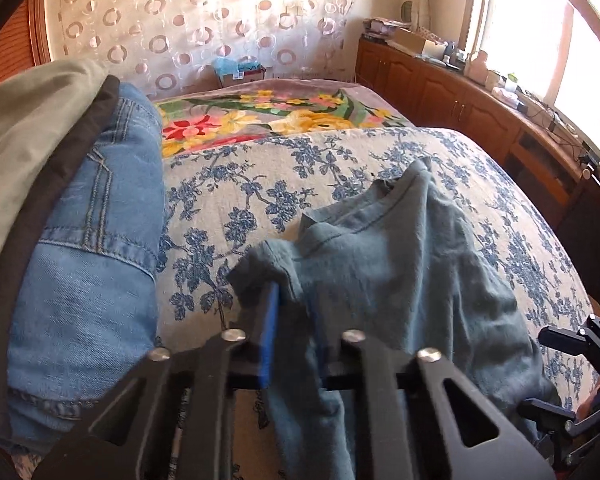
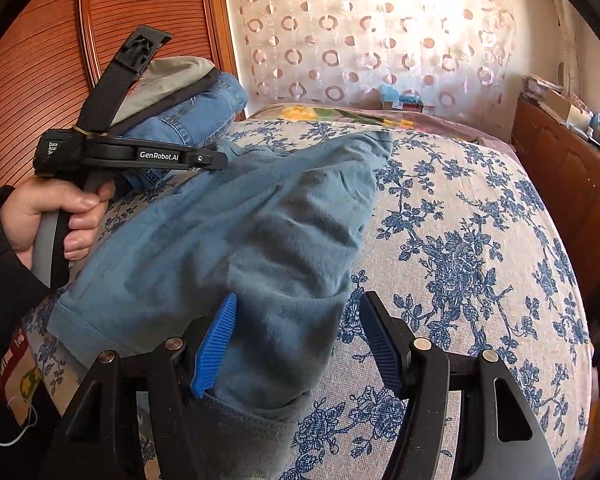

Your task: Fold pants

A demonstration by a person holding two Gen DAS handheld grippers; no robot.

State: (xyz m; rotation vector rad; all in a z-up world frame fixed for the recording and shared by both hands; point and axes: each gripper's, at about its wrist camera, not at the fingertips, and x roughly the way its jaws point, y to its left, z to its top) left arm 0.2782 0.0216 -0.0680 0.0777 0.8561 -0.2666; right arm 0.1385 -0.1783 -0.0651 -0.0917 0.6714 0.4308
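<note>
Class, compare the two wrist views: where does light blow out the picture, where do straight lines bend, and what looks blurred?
Left wrist view: the bright window is blown out; the brown wooden cabinet curves with fisheye; the crumpled teal fabric pants look soft.
Right wrist view: the backlit circle-patterned sheer curtain glares; the ribbed brown wooden panel bows.

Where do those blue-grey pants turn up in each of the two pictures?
Left wrist view: blue-grey pants fill the lower middle, bunched, an edge pinched in the left hand-held gripper.
Right wrist view: pants spread across the left and centre, running down between the open right hand-held gripper fingers.
Shared landmark: the circle-patterned curtain behind the bed.
</note>
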